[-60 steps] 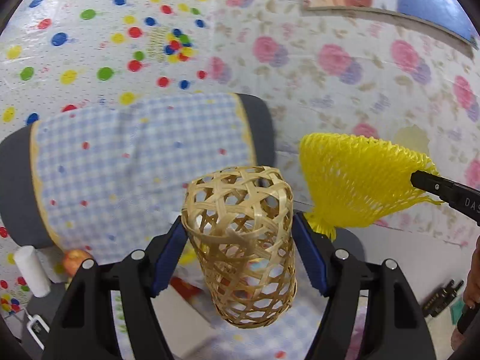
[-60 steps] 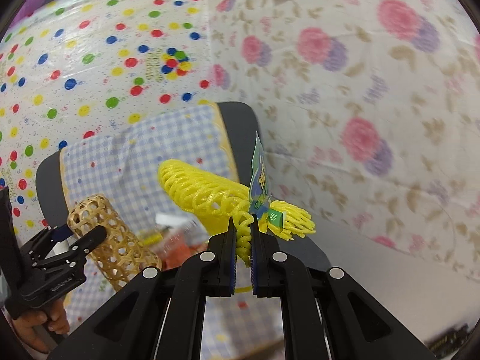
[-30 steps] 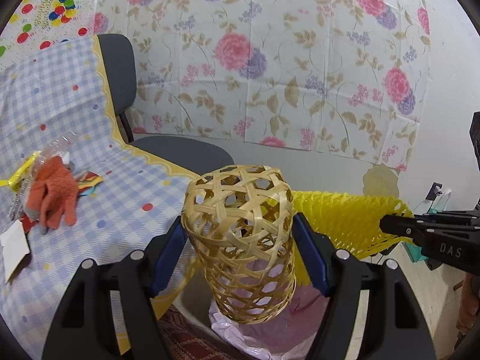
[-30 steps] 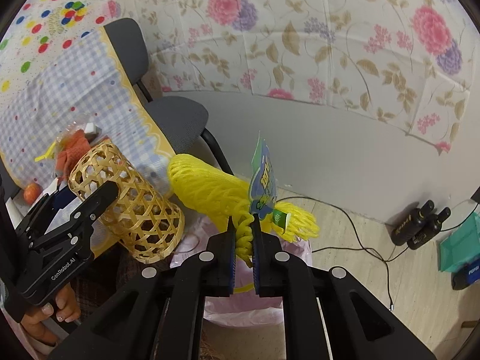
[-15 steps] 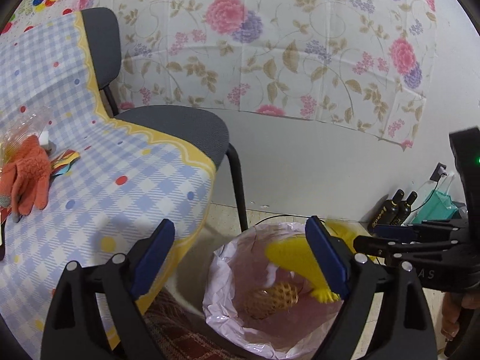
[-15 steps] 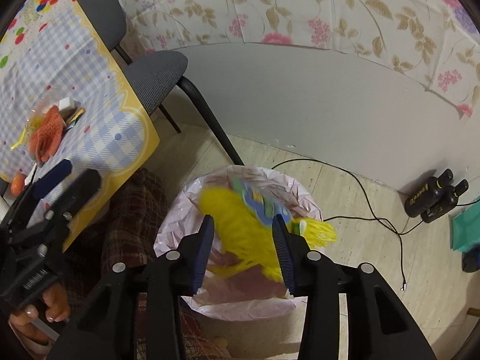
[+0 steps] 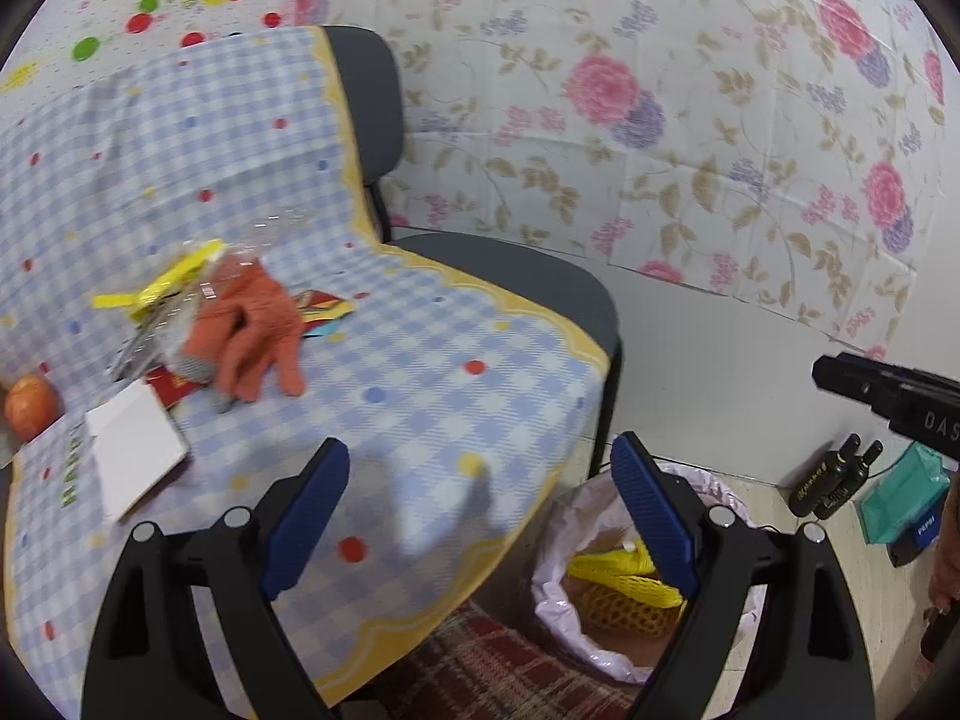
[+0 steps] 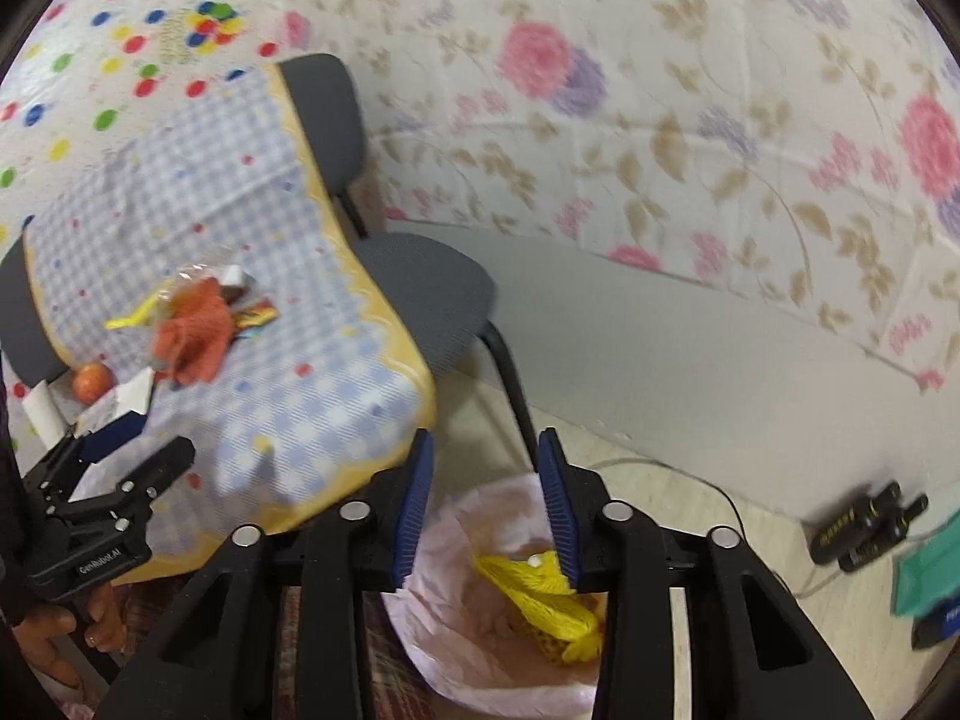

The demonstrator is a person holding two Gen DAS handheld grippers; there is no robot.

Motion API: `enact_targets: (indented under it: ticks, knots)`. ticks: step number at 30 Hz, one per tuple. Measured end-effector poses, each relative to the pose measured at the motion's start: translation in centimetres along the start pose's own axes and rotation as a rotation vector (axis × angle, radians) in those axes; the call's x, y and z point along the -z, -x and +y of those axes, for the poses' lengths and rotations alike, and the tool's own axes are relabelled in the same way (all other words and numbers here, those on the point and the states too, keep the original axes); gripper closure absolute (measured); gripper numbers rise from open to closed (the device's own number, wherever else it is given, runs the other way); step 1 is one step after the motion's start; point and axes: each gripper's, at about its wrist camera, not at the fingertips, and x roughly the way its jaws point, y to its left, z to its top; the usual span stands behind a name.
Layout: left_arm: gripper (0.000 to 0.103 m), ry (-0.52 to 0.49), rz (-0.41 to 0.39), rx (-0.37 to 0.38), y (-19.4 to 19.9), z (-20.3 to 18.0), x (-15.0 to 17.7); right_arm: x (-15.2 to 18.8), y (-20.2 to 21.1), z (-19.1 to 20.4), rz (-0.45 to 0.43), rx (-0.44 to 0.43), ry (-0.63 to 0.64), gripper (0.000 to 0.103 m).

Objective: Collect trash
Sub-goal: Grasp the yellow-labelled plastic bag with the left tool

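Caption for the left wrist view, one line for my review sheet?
Left gripper open and empty above the checked tablecloth; yellow net lies in the lined bin below.

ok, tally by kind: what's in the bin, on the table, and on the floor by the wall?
Net, in the bin: 1
Basket, in the bin: 1
Glove, on the table: 1
Fruit, on the table: 1
White card, on the table: 1
Bottles, on the floor: 2
Total: 7
The wrappers beside the glove are too blurred to count.
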Motion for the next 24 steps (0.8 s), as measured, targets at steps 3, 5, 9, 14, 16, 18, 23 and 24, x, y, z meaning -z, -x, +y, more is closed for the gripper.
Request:
enact_targets:
  ticks: [3,5,9,14,16,18,23,24]
  knots:
    - [0.017,0.033,0.003,-0.041,1.1,1.9,0.0,-1.1,-0.2,2.8,-0.016,-0.074,0.070,0.072]
    - [0.017,0.071,0.004,-0.078,1.9,3.8,0.0,-1.6,-0.7,4.5,-0.012,-0.124,0.110,0.072]
    - [0.016,0.137,-0.011,-0.169,3.4,7.8,0.1,-2.6,-2.2,7.9,0.011,-0.214,0.159,0.072]
    - [0.015,0.180,-0.031,-0.285,4.1,12.6,-0.3,-4.3,-3.8,11.9,0.013,-0.262,0.212,0.065]
    - [0.015,0.192,-0.035,-0.325,3.8,14.6,-1.0,-5.0,-4.5,13.3,0.014,-0.265,0.240,0.058]
    - [0.015,0.195,-0.036,-0.352,3.4,16.2,-1.8,-5.7,-5.3,14.4,0.015,-0.263,0.269,0.055]
    - [0.014,0.215,-0.040,-0.362,1.9,18.5,-4.1,-8.0,-7.5,16.6,0.004,-0.252,0.288,0.052]
    - [0.014,0.213,-0.047,-0.361,1.5,18.8,-5.0,-8.4,-7.8,16.8,-0.002,-0.245,0.289,0.052]
